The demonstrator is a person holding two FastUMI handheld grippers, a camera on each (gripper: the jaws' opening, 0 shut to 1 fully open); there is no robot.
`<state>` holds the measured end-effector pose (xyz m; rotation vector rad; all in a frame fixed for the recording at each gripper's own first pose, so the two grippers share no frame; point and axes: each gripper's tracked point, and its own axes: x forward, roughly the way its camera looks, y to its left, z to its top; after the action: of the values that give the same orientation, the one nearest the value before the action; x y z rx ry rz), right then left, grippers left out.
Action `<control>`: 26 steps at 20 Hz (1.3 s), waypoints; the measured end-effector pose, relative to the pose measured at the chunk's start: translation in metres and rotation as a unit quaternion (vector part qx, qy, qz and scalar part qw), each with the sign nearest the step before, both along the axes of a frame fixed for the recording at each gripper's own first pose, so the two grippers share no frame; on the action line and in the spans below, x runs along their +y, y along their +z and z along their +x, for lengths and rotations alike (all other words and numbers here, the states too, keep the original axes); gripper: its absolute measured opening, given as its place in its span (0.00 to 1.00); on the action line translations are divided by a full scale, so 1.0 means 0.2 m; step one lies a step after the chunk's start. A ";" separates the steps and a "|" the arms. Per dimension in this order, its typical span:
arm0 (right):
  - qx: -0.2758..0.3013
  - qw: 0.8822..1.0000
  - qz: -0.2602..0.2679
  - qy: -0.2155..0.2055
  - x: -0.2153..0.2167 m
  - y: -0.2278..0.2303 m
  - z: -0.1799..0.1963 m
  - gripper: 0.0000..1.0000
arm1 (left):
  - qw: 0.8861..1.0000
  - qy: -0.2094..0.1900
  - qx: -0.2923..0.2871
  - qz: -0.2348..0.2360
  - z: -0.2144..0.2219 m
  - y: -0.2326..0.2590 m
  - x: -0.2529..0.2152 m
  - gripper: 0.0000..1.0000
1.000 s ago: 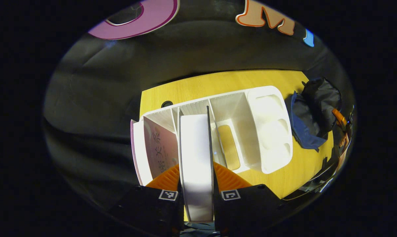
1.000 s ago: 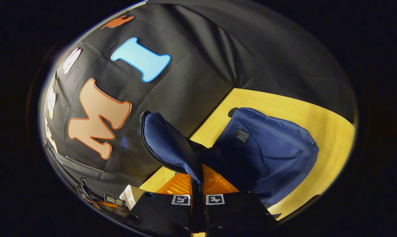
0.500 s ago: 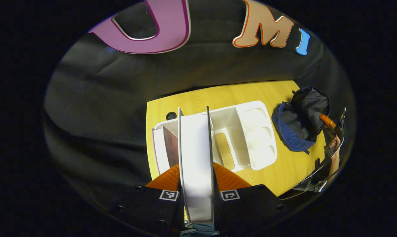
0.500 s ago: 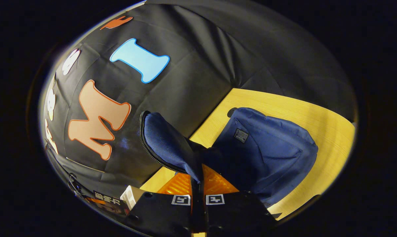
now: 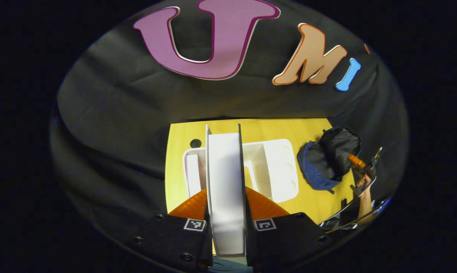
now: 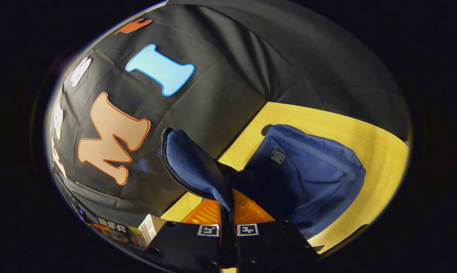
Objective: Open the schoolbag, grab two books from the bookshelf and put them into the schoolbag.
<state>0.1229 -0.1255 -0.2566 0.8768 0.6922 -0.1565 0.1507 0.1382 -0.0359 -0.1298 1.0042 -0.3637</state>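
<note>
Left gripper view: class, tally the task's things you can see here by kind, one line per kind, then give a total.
Books: 2, the white book clamped in the left gripper, and the book left in the rack.
White bookshelf rack: 1
Blue schoolbag: 1
Total: 4

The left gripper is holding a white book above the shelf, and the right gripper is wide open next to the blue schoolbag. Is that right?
Not quite. The right gripper is not open: the right gripper view shows it shut on the schoolbag's flap, holding it up. The rest is right: the left gripper holds the white book above the shelf.
</note>
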 end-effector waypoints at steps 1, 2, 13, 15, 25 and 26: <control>0.000 1.000 -0.001 0.000 0.00 0.00 0.00 0.04 | 1.000 0.005 0.000 -0.021 0.01 0.02 -0.02 0.32; 0.000 1.000 -0.001 0.000 0.00 0.00 0.00 0.03 | 0.999 0.012 -0.002 -0.047 0.01 0.05 -0.05 0.32; 0.001 1.000 -0.001 -0.002 -0.01 -0.01 0.00 0.04 | 0.962 0.063 0.019 -0.267 -0.03 0.16 -0.33 0.30; 0.003 1.000 0.000 -0.001 0.00 -0.01 0.00 0.03 | 0.947 0.061 0.014 -0.316 -0.04 0.20 -0.43 0.30; 0.005 1.000 0.004 -0.004 0.00 -0.01 0.00 0.03 | 0.914 0.044 0.050 -0.399 -0.06 0.04 -0.96 0.29; 0.003 1.000 0.006 -0.007 0.00 -0.01 0.00 0.03 | 0.911 0.049 0.059 -0.405 -0.06 0.01 -1.02 0.31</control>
<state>0.1232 -0.1259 -0.2586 0.8936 0.6947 -0.1668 0.1387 -0.0648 -0.0343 -0.9626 0.9070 -0.6710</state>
